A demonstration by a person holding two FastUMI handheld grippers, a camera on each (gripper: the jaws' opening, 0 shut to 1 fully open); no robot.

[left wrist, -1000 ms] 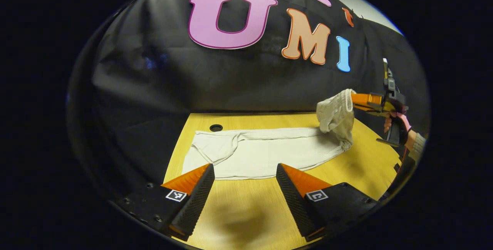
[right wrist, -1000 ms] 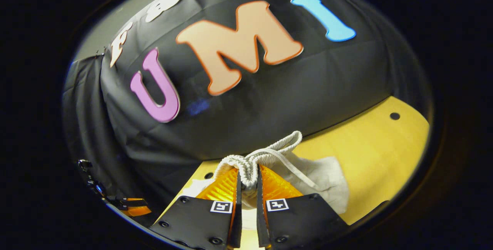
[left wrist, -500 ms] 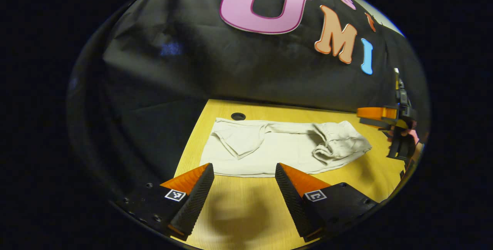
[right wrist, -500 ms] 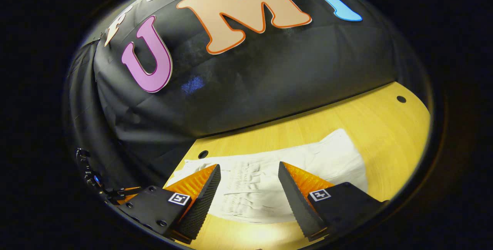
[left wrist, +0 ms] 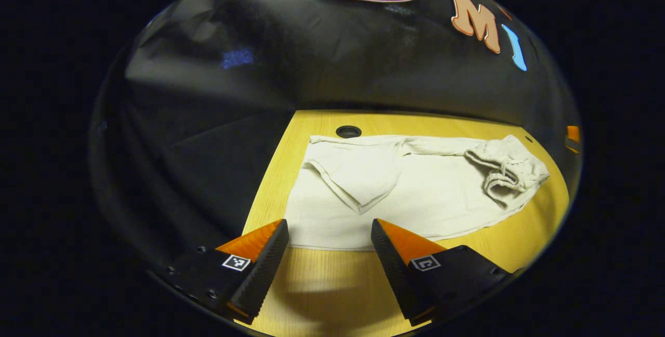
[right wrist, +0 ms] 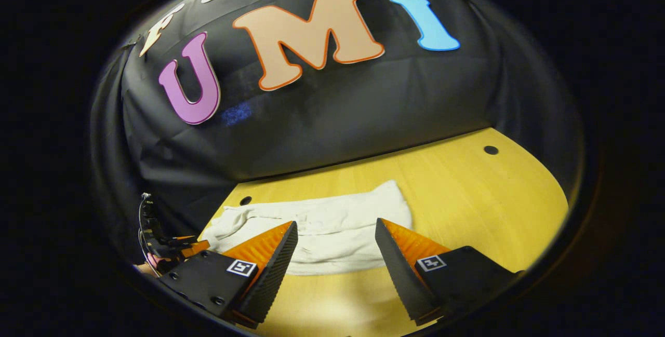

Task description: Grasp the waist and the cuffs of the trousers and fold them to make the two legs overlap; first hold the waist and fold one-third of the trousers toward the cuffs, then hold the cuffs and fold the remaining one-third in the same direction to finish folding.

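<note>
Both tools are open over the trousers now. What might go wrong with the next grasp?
1. The cream cotton trousers have a cuff flap doubled back; the left tool may pinch only one layer.
2. The gathered waistband lies bunched, so the legs could overlap unevenly.
3. The cloth nears the edge of the yellow wooden table and could slide.

Bare table (right wrist: 483,197) around trousers (left wrist: 415,191).

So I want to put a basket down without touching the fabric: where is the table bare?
Bare wood lies to the right of the trousers, out to the small hole in the table, and in a strip between the trousers' near edge and the left gripper. The stretch from the other hole to the bunched waist is crowded.
</note>
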